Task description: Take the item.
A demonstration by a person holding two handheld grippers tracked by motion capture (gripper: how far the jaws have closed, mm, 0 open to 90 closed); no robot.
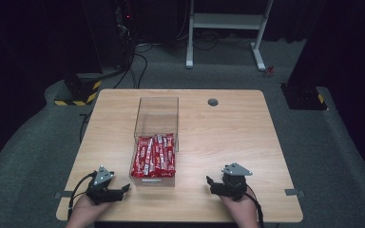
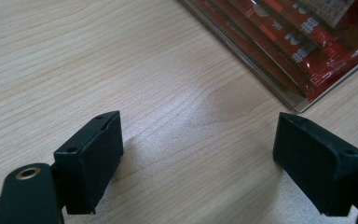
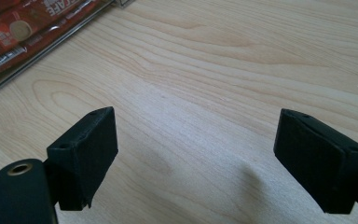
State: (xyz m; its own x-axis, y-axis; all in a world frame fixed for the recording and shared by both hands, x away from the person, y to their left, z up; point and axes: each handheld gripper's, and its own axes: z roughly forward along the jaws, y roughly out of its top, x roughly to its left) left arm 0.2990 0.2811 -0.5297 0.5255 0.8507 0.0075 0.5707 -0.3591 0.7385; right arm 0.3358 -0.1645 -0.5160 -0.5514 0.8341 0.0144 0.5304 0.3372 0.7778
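— what's sitting in front of you?

— a pale wood-grain counter (image 1: 228, 137) with rounded corners, standing on grey carpet (image 1: 342, 156). there's a small round grey cap (image 1: 213, 102) set into the far side of the top. the room behind is lying mostly in the dark: a white metal frame (image 1: 225, 23) on the floor, cables (image 1: 138, 61) trailing across the carpet, and a base with yellow and black stripes (image 1: 78, 90) off to the far left.

— and on the counter itself?

— a clear plastic box (image 1: 156, 114), oblong, with straight see-through walls, lying lengthwise in the middle. its near half is holding a packed row of glossy red sachets (image 1: 154, 156), long and narrow, with white print; the far half is looking empty.

— where are the tongs?

— both are resting near the front edge, one in each hand. the left tongs (image 1: 119, 192) are lying just left of the box's near end, pointing towards it; in the left gripper view the left tongs (image 2: 198, 154) are standing spread wide over bare wood, with the box corner and red sachets (image 2: 303, 46) at the upper right. the right tongs (image 1: 211, 185) are sitting well to the right of the box; in the right gripper view the right tongs (image 3: 196, 156) are spread wide too, pinching nothing, with the sachets (image 3: 18, 32) showing at the upper left. the jaws are matt black blocks with flat faces.
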